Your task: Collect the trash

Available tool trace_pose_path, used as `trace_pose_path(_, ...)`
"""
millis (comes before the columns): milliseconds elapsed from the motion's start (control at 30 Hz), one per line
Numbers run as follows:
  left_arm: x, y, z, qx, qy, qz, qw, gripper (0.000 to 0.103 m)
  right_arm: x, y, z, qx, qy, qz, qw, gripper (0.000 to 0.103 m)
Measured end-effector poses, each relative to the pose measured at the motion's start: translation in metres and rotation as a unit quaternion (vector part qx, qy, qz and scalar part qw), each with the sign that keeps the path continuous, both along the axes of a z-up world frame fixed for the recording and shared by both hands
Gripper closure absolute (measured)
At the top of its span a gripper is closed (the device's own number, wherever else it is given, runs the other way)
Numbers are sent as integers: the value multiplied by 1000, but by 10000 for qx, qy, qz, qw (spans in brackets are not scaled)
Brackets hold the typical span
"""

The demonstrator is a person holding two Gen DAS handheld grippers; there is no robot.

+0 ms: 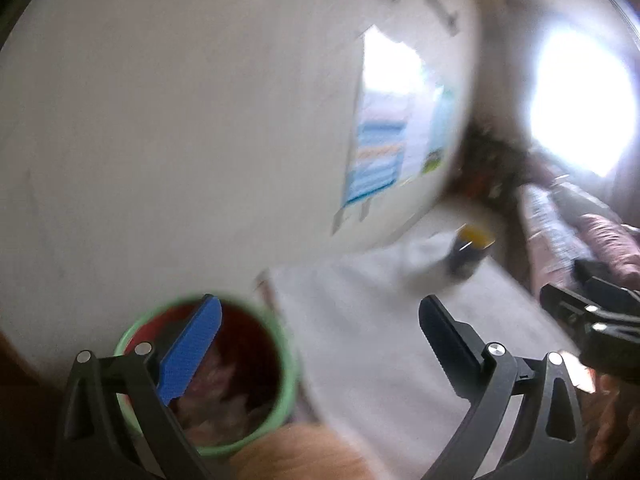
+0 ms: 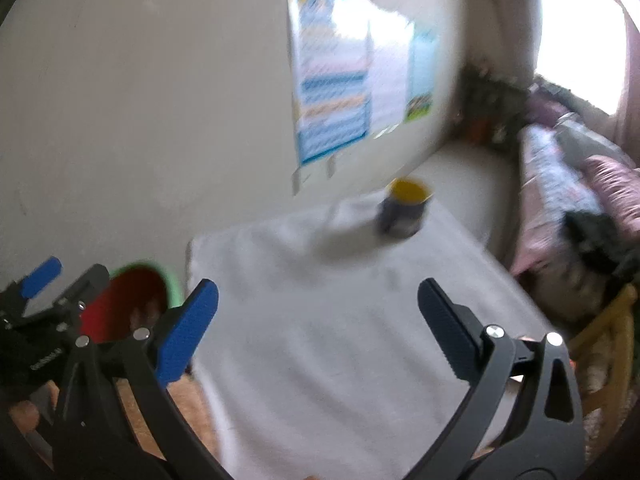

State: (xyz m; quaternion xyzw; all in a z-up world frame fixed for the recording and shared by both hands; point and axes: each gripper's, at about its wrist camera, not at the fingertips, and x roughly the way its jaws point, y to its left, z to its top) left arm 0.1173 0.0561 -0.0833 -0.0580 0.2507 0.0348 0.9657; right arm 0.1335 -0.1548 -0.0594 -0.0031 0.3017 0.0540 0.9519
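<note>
- Both pictures are smeared by motion, so fine detail is lost.
- The landmark is the white table [image 2: 340, 320], which stands against a pale wall [image 1: 160, 120].
- The left gripper [image 1: 320, 344] has its jaws spread as wide as they go; nothing is between its blue pad and its black pad, and nothing is held.
- The right gripper [image 2: 318, 328] is likewise wide open and empty, above the near part of the table.
- In the right wrist view the left gripper [image 2: 44, 296] shows off the table's left edge, in front of the bin.
- In the left wrist view the right gripper [image 1: 592, 320] shows at the table's right side.
- The trash bin [image 1: 208, 380], green-rimmed with a dark red inside, stands on the floor just beside the table's left edge; crumpled, pale pinkish stuff lies in it, too blurred to name.
- A dark mug [image 2: 404, 210] with a yellow inside stands on the far end of the table, near the wall.
- Something pale and crumpled [image 2: 352, 208] lies just beside the mug on its left; whether it is paper or cloth I cannot tell.
- A poster [image 2: 332, 76] with blue stripes hangs on the wall beyond the table.
- A bed with patterned covers [image 2: 560, 200] lies to the right of the table, under a bright window [image 1: 584, 104].
- Orange-brown floor [image 2: 188, 412] shows at the table's near left corner.
</note>
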Motion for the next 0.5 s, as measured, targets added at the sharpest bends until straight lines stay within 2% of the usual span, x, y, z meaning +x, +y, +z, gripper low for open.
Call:
trace_pose_path(133,-7,-44,40,199,-834,-230,9961,8,-18,-28,25,-94,-556,-419,9975,5)
trace_pose_path(233,-13,-70,61,325,-1259,-312,9910,8,-35,-42,37,-208,-1177,-786,9897,5)
trace_pose_path(300,-15,-80,69,314,-1326,-387,9899,8,-38,-51,40,-294,-1329,-971,9859,5)
trace_pose_path(367,-15,-88,79,247,-1314,-408,9902,8,-41,-56,42,-324,-1267,-1145,9848,5)
trace_pose_path(500,-14,-93,81,191,-1168,-243,9927,8,-41,-67,37,-270,-1227,-1367,9826,5)
